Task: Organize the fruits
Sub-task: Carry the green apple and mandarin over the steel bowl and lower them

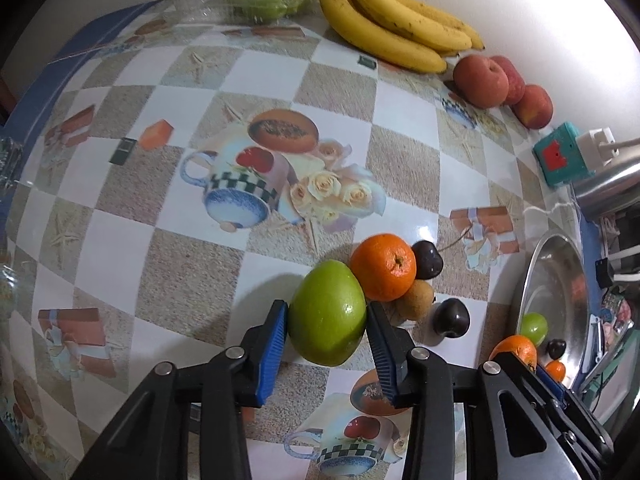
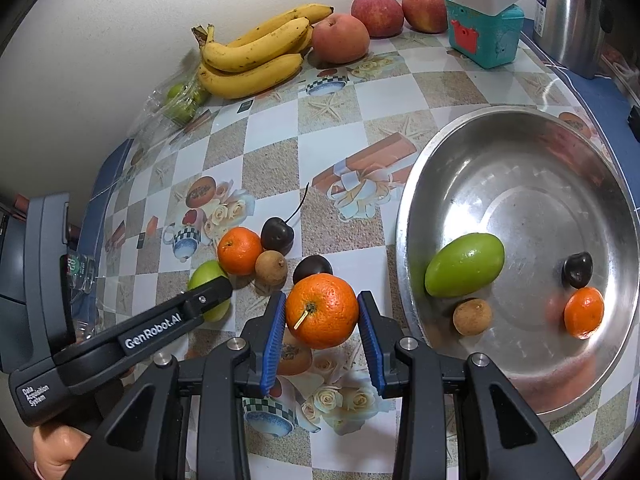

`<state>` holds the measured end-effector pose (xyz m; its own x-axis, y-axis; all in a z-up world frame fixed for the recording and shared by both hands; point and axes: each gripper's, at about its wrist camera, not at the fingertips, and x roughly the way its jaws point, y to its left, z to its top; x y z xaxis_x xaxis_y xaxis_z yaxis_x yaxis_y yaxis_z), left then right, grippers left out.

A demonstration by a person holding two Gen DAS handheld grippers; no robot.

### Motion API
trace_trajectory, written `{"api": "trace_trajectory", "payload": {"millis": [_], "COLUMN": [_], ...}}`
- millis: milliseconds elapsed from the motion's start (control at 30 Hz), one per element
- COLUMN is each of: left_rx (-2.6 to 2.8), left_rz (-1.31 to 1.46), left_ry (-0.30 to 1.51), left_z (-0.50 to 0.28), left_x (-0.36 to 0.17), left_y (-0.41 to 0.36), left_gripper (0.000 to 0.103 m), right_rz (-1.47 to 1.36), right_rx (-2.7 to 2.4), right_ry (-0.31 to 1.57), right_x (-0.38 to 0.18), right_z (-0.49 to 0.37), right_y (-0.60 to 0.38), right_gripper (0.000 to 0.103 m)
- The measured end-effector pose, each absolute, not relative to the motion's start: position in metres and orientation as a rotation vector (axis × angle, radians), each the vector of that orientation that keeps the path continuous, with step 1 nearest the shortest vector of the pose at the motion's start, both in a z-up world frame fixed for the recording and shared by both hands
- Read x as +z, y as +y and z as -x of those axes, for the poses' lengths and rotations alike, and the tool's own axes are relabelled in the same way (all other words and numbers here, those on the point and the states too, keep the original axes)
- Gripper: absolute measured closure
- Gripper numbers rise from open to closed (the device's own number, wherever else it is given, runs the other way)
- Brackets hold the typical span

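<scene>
My left gripper is shut on a green mango-like fruit that rests on the patterned tablecloth, a blue pad against each side. Just beyond it lie a small orange, two dark cherries and a brown longan. My right gripper is shut on another orange, held left of the steel plate. The plate holds a green fruit, a longan, a cherry and a small orange. The left gripper's finger shows in the right wrist view.
Against the back wall are bananas, three apples, a clear bag of green fruits, a teal box with a white power strip and a steel flask. A person's hand grips the left handle.
</scene>
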<state>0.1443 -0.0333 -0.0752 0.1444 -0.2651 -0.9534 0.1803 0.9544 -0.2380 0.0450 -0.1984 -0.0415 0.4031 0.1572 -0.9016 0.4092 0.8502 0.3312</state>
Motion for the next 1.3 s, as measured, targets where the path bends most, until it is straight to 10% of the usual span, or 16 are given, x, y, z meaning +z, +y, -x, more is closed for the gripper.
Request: {"api": "trace_trajectory", "payload": {"millis": [1300], "left_rx": [-0.546], "left_rz": [0.004], "left_ry": [1.275], "left_z": [-0.113], "left_x": [-0.015], "left_y": [-0.14], "left_gripper": [0.06], "right_rz": [-0.719], "right_rx": [-0.503], "right_ry": [1.042], "right_x": [-0.028], "right_z": [-0.008], "right_y": [-0.32], "right_gripper": [0.065]}}
